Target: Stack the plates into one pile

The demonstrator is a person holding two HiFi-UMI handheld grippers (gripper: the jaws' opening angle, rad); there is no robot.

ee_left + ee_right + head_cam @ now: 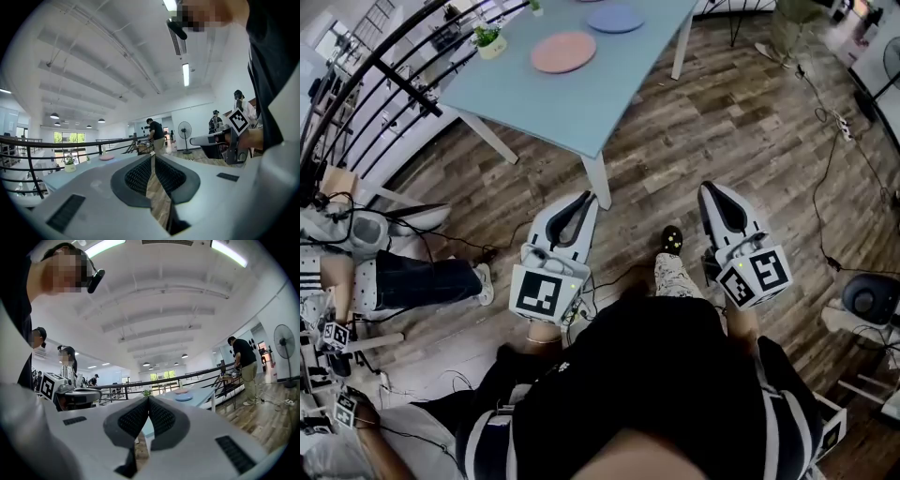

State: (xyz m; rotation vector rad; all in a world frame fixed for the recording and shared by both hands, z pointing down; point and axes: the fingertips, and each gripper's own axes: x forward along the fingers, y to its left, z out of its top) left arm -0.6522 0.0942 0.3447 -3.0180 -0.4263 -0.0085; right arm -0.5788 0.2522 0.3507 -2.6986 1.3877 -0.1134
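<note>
Right now I stand on the wooden floor (750,122), a little back from the light blue worktop (581,103), with both tools held level in front of me and pointed toward it. My left hand-held gripper (589,199) is closed and empty. Its dark ribbed pads (138,176) meet at the tip, and only a thin slit behind them shows the floorboards. My right hand-held gripper (709,189) is closed and empty as well, its two pads touching at the front end. Both are over the floor, well apart from the plates, and the left one is near the worktop's closest white leg (598,183). The plates lie on the worktop unstacked. The pink plate (563,52) is nearer to me, and the blue plate (615,18) is just beyond it with a gap between them. A small potted plant (490,40) stands on the worktop to the left of the pink plate, close to the edge that runs along the black railing (384,103). At my left a seated person (422,279) stretches dark-trousered legs across the floor. In the right gripper view, another person in a black shirt (246,369) stands past the worktop, near a standing fan (283,341).
</note>
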